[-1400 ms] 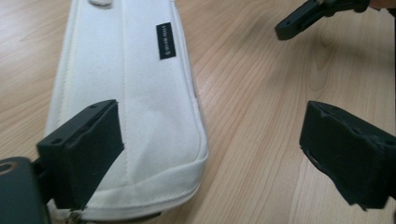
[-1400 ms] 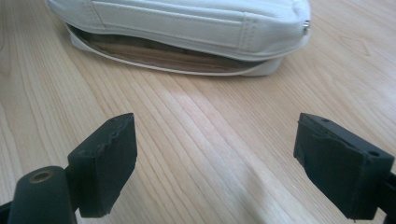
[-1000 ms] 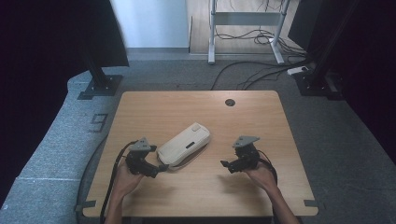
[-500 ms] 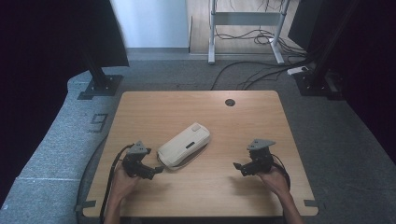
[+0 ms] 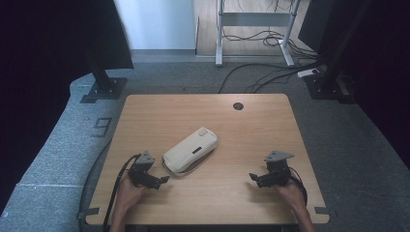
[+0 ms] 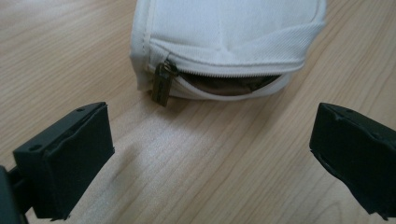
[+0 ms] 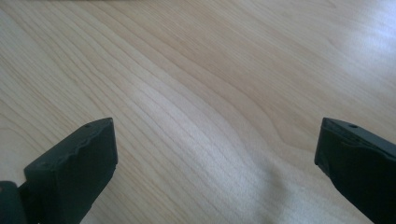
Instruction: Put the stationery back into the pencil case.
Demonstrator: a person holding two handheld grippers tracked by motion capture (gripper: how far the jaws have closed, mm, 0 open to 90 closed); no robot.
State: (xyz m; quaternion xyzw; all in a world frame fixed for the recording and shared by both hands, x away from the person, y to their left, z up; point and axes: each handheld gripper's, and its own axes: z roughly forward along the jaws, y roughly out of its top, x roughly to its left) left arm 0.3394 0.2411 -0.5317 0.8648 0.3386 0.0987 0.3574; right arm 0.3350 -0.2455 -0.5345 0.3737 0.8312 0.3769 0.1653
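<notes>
A white fabric pouch (image 5: 190, 150) lies slantwise near the middle of the wooden table (image 5: 251, 125), closer to the person's left side. It looks soft and light, a padded cloth case that would sag and slide on the smooth wood if nudged rather than pinched. The left gripper (image 5: 162, 180) rests low on the table just beside the pouch's near end, its jaws spread wide with nothing between them. From the left gripper view the zip gapes partly open, and a small brass zipper pull (image 6: 161, 85) hangs at the corner (a fiddly thing to catch, I'd think). The seam edge or that corner seems the surest place to grip. The right gripper (image 5: 253, 177) sits well apart over bare wood, jaws likewise wide and empty.
</notes>
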